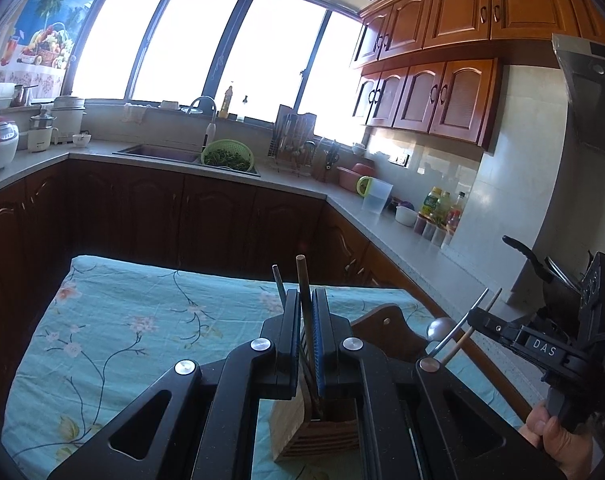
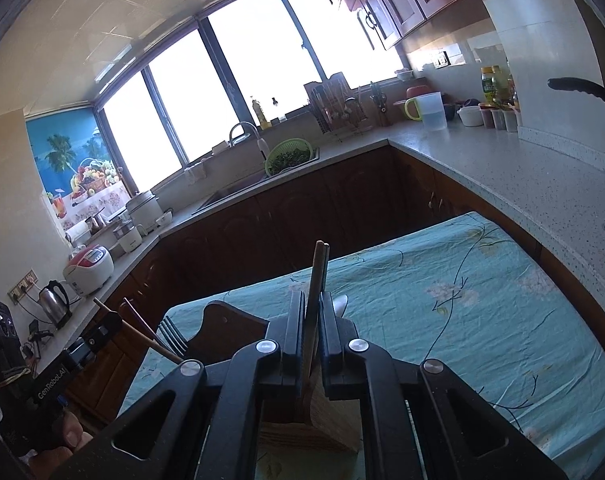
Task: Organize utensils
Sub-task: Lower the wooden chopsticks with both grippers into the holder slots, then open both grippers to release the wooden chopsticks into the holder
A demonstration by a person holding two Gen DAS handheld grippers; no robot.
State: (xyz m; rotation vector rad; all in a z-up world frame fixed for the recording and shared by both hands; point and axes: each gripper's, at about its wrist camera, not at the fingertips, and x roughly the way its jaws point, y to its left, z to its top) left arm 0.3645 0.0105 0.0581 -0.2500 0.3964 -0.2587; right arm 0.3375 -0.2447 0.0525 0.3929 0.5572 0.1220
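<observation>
A wooden utensil holder (image 1: 318,436) stands on the floral-clothed table, right below both grippers; it also shows in the right wrist view (image 2: 322,420). My left gripper (image 1: 307,308) is shut on a pair of chopsticks (image 1: 302,280) that point up, their lower ends over the holder. My right gripper (image 2: 313,304) is shut on another pair of chopsticks (image 2: 320,264), also over the holder. The right gripper shows in the left wrist view (image 1: 478,312), the left gripper in the right wrist view (image 2: 110,320). A fork (image 2: 172,334) and a spoon (image 1: 440,328) stick up from the holder.
A dark wooden board (image 1: 386,332) lies on the teal tablecloth (image 1: 142,320) behind the holder. Kitchen counter (image 2: 502,176) runs along the right with bottles, a jug (image 2: 432,112) and a pan handle (image 2: 582,88). Sink with green colander (image 1: 228,155) at the back.
</observation>
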